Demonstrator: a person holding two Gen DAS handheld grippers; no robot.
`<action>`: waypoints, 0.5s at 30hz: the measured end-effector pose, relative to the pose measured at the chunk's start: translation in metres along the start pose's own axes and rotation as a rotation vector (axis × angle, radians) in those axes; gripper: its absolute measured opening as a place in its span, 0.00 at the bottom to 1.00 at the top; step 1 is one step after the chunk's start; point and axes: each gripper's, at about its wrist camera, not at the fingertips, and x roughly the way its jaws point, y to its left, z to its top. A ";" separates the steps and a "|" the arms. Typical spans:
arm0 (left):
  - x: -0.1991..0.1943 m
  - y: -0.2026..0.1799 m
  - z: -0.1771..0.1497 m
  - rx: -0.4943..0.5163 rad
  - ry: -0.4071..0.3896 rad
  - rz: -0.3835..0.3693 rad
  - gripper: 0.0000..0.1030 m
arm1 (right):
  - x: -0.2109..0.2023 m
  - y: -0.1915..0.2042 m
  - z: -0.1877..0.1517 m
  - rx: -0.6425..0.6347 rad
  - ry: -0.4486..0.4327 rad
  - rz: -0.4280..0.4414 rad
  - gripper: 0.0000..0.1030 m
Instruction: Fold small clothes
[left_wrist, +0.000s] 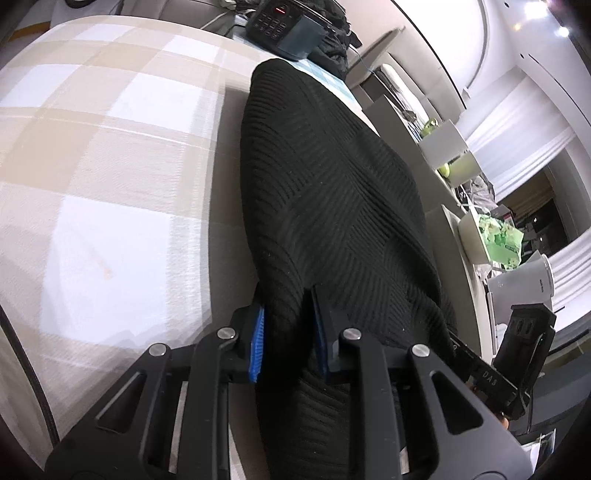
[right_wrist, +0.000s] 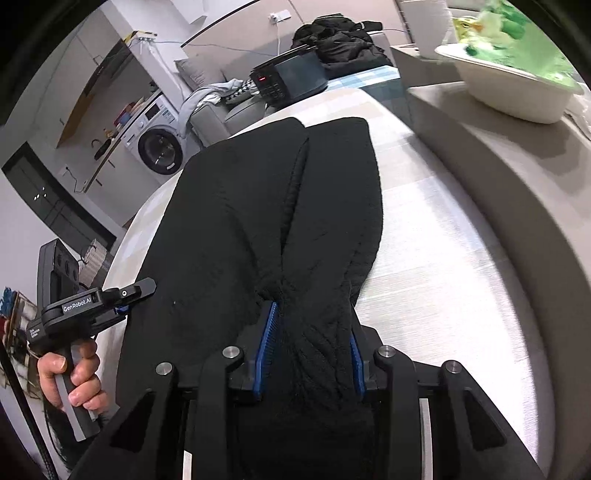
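White bowl of green stuff

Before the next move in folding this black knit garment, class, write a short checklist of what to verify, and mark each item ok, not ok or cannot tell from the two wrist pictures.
1. Left gripper has cloth between its blue pads: ok, the black knit garment is bunched there.
2. Right gripper has cloth between its pads: ok, a gathered fold of the garment sits there.
3. Both grips on the near edge: ok, the rest lies stretched away on the checked cover.
4. Far end lies flat: cannot tell; the right wrist view shows two lobes with a seam between.
5. Landing area clear of the dark appliance: ok, it sits beyond the garment.
6. White bowl off the cover: ok, on the side ledge.
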 end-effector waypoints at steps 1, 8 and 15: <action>-0.002 0.001 0.000 -0.005 -0.005 0.002 0.18 | 0.004 0.006 0.000 -0.001 0.006 0.009 0.34; -0.053 0.049 -0.020 -0.093 -0.087 0.050 0.18 | 0.028 0.058 -0.008 -0.100 0.056 0.039 0.34; -0.091 0.079 -0.041 -0.146 -0.129 0.072 0.18 | 0.045 0.096 -0.012 -0.198 0.113 0.078 0.34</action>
